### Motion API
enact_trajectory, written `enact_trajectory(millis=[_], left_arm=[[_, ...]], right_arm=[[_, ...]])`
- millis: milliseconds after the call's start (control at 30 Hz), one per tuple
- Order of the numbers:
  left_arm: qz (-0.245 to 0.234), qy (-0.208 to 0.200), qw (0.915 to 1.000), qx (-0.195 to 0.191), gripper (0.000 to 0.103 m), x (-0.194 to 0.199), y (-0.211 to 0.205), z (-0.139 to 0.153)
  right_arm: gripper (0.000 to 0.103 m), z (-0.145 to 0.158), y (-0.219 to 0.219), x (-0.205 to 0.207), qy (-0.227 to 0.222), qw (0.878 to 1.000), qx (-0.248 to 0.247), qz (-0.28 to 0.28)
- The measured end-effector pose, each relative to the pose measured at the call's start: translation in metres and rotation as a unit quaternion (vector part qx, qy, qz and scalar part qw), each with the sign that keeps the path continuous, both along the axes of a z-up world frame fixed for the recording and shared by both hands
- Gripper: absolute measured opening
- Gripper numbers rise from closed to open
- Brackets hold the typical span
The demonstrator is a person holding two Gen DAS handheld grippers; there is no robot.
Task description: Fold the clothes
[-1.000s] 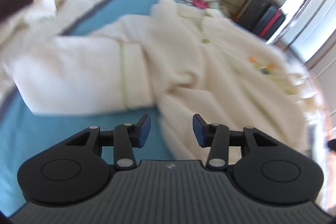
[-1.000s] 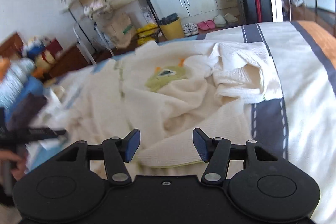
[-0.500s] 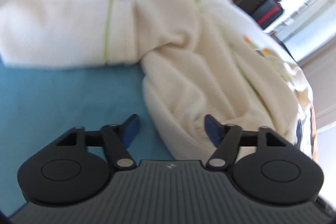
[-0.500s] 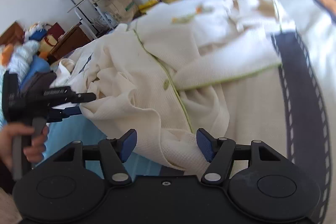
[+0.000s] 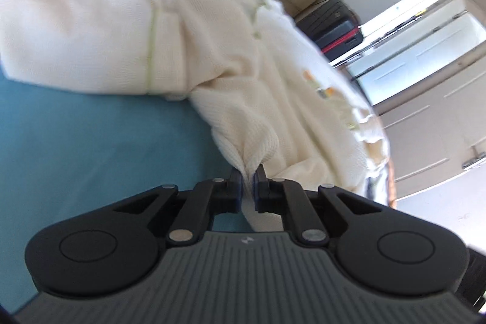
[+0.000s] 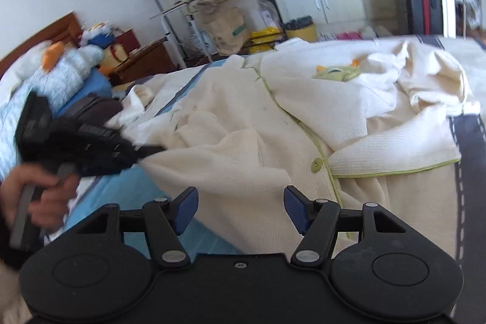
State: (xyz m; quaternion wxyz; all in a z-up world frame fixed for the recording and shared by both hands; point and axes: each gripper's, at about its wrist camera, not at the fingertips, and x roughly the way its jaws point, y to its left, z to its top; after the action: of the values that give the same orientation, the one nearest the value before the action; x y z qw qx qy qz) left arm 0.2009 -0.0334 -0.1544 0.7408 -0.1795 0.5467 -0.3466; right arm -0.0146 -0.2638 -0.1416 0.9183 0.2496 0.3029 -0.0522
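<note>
The cream pyjama top [image 6: 297, 123] lies rumpled across the bed [image 5: 76, 148], filling the right wrist view from about 9 o'clock round to 3 o'clock, its green-piped button placket running down towards 5 o'clock and a green cartoon patch [image 6: 334, 72] up near 1 o'clock. The left gripper [image 5: 249, 184] has its blue pads pressed together on a bunched corner of the hem; in the right wrist view that same gripper [image 6: 142, 154] appears at 9 o'clock with the cloth drawn taut from its tips. The right gripper [image 6: 240, 210] hovers low over the hem, jaws wide apart with nothing between them. The waffle-knit fabric looks soft, light and limp, so it will likely sag and crease wherever it is unsupported, and a thin pinch may slip. A sensible hold for the free claw seems to be the hem's other corner near the placket, at 4 o'clock, taking a full fold of cloth so both corners lift evenly.
</note>
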Motion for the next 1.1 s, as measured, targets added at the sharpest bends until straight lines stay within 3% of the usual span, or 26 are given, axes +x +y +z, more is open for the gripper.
enact_trajectory(millis=[100,233,300,333,500,633,733,867,1000,1100], left_arm=[[-0.002,0.020,0.9992,0.036,0.006,0.000,-0.002,-0.012],[-0.005,-0.006,0.9986,0.052,0.006,-0.003,-0.009,-0.002],[-0.010,-0.019,0.9987,0.047,0.006,-0.005,-0.009,0.004],[-0.013,-0.025,0.9986,0.044,0.006,-0.007,-0.009,0.007],[0.001,-0.035,0.9987,0.037,0.006,-0.011,0.002,0.016],[0.021,-0.043,0.9985,0.026,0.007,-0.016,0.020,0.022],[0.035,-0.034,0.9987,0.017,0.007,-0.009,0.025,0.022],[0.041,-0.025,0.9985,0.024,0.007,-0.003,0.027,0.018],[0.041,-0.022,0.9984,0.034,0.008,-0.002,0.025,0.016],[0.040,-0.021,0.9982,0.039,0.009,-0.002,0.024,0.015]], right_arm=[[0.068,-0.010,-0.013,0.023,0.006,0.999,0.044,-0.022],[0.066,-0.043,-0.012,0.052,0.087,0.994,0.059,-0.004],[0.011,-0.058,0.001,0.052,0.105,0.989,0.086,0.050],[0.007,-0.060,0.009,0.046,0.106,0.988,0.090,0.064],[0.007,-0.043,0.051,0.011,0.081,0.985,0.064,0.139],[0.008,-0.032,0.082,-0.012,0.074,0.973,0.032,0.214],[0.008,-0.044,0.082,-0.019,0.106,0.977,0.030,0.185],[0.011,-0.049,0.070,-0.021,0.101,0.978,0.085,0.164],[0.011,-0.039,0.075,-0.021,0.086,0.978,0.057,0.180],[0.011,-0.032,0.081,-0.023,0.079,0.972,0.043,0.219]])
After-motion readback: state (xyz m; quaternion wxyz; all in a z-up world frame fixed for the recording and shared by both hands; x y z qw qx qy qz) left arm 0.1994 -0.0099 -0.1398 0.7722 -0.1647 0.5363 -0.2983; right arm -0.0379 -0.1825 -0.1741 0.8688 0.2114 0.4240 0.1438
